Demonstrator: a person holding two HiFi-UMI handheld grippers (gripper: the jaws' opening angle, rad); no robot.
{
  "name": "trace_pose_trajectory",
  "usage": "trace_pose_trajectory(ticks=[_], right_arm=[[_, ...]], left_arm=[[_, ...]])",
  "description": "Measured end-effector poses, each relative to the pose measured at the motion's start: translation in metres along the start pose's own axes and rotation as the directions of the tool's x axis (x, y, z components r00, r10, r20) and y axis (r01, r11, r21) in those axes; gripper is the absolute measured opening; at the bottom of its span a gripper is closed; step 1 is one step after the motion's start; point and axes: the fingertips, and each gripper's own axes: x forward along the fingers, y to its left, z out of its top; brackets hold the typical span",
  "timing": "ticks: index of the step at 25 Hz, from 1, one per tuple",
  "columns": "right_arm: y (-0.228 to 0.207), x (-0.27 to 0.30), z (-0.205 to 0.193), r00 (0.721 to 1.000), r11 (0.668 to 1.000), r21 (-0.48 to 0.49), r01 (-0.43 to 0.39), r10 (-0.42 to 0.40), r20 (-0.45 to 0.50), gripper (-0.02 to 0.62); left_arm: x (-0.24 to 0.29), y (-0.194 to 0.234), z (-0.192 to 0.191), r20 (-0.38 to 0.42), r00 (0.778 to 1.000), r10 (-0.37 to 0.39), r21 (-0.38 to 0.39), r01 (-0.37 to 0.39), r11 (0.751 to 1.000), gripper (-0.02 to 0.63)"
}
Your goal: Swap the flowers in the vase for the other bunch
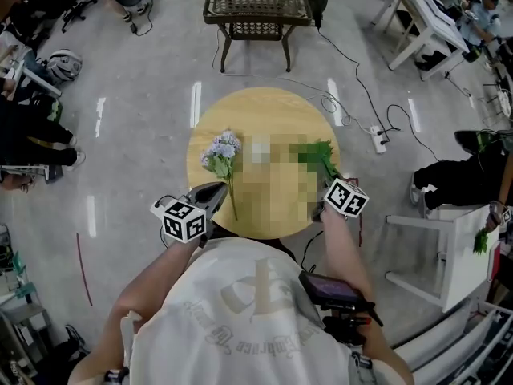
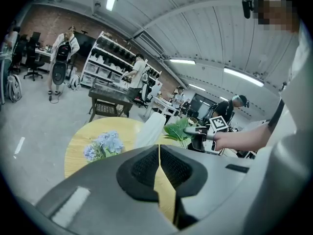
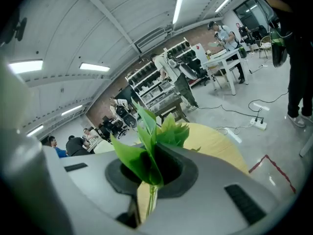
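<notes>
Step in hand: judged to be the carrying of the green bunch (image 3: 149,148) by the right gripper (image 3: 149,189). Whether it was bound for the vase (image 2: 150,130) or away from it could not be told.
Doing it well: the stem was best kept pinched low and near upright, so that its end could be passed over the rim without the light vase being knocked. A slow, straight path was called for, since the stem was thin and could twist in the pads.
Risk: the leaves could be caught on the rim, or the vase tipped.
Right gripper: clamped on the thin stem, with the leaves fanned out above and beyond the jaws.
Green bunch: held over the right part of the table (image 1: 264,107), right of the vase and apart from it.
Vase: upright near the table's middle. No stems were seen in it in the left gripper view.
Blue flowers (image 1: 222,152): laid flat on the table's left, heads far, stem end near.
Left gripper (image 2: 159,173): jaws pressed together on nothing, at the near left edge, just beside the blue stem's end.
</notes>
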Motion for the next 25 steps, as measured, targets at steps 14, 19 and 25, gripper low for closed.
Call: trace_pose_trajectory(ticks=[14, 19, 25], right_arm=[[0.054, -0.015, 0.068, 0.986, 0.992, -0.089, -0.088, 0.099, 0.136, 0.018], [0.067, -0.016, 0.090, 0.978, 0.987, -0.121, -0.103, 0.123, 0.168, 0.018], [0.085, -0.014, 0.114, 0.964, 0.979, -0.151, -0.134, 0.164, 0.207, 0.018]], left_arm=[[-0.006, 0.006, 0.008, 0.011, 0.999, -0.048, 0.012, 0.048, 0.999, 0.012], [-0.007, 0.008, 0.013, 0.018, 0.998, -0.061, 0.022, 0.060, 0.998, 0.012], [-0.007, 0.009, 0.017, 0.026, 0.997, -0.076, 0.028, 0.076, 0.997, 0.012]])
